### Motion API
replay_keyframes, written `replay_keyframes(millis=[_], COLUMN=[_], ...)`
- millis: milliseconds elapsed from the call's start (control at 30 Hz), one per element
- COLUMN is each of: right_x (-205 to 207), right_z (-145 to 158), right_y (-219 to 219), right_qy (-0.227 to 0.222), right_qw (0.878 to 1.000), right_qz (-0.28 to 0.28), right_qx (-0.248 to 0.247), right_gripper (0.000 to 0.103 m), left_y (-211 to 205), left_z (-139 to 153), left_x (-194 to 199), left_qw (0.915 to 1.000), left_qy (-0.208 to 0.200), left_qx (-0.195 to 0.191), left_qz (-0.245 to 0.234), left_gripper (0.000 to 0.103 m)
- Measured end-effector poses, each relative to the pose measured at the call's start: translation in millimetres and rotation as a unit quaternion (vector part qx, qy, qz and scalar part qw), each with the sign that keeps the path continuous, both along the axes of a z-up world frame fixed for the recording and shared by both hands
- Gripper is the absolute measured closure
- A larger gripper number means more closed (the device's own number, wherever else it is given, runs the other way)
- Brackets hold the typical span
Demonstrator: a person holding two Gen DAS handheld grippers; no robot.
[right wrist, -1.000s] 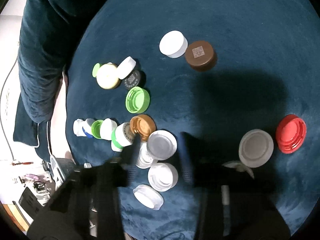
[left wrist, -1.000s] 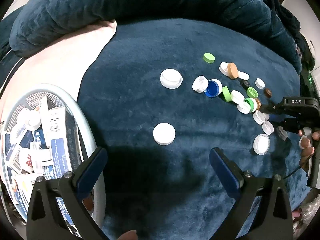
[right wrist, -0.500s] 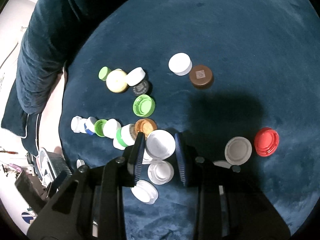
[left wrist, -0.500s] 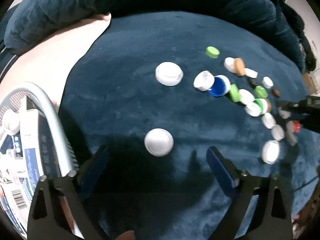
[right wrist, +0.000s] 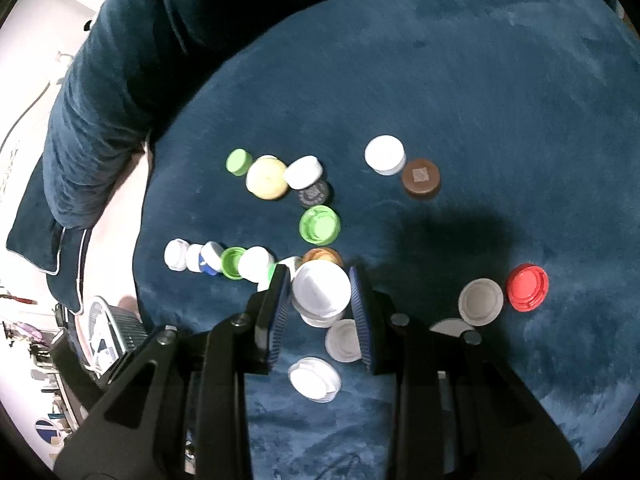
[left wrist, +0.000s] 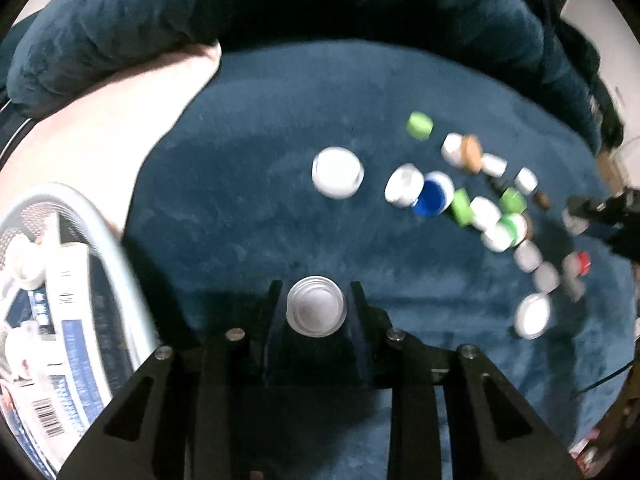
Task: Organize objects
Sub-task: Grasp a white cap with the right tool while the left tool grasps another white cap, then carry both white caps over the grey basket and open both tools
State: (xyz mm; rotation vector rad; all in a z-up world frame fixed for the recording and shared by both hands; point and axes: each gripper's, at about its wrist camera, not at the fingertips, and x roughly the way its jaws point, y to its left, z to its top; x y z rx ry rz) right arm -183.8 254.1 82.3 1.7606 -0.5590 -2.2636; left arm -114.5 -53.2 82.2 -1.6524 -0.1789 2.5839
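Each tool pinches a white cap: your left tool [left wrist: 316, 312] and right tool [right wrist: 320, 292]. Most caps lie scattered on the blue cushion [right wrist: 480, 80]; the basket [left wrist: 80, 216] waits at nine o'clock.

Motion blur smears the caps [left wrist: 486, 214] in the left view. The basket [left wrist: 100, 248] is cut off by the picture's edge; its box labels are unreadable.
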Motion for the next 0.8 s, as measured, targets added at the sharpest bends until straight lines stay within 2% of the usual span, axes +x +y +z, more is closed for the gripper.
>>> replay_keyframes(millis=[200,367,467,533,667,800], right_x=[8.1,22.0,34.9,44.0,72.0,102.1], right_z=[17.2,34.9,45.8,52.5,66.7,70.9], right_y=[-33.2,-94.0,-142.7,-173.3,-250.0,-311.5], right_qy=[0.018,0.033,0.043,0.047,0.058,0.062], right_qw=[0.999,0.995,0.99,0.985,0.967,0.945], right_qz=[0.034,0.089,0.133,0.163,0.239,0.313], right_qx=[-0.009,-0.023,-0.036,-0.044,-0.061,-0.071], right_gripper=[0.072,0.072,0.072,0.072,0.072,0.071], left_y=[-22.1,-74.0,-114.2,-149.9,-202.4,-230.3], left_z=[35.9,61.7,78.1,89.5,95.1,92.6], left_x=[15.6,33.1,46.5,64.7,92.2,108.1], left_qw=[0.9992,0.9942,0.9864,0.9776,0.9659,0.964], left_qy=[0.032,0.058,0.075,0.088,0.088,0.077], left_qx=[0.009,-0.002,-0.009,-0.009,-0.008,-0.006], left_qz=[0.023,0.091,0.146,0.191,0.243,0.254], left_gripper=[0.071,0.071,0.071,0.071,0.071,0.071])
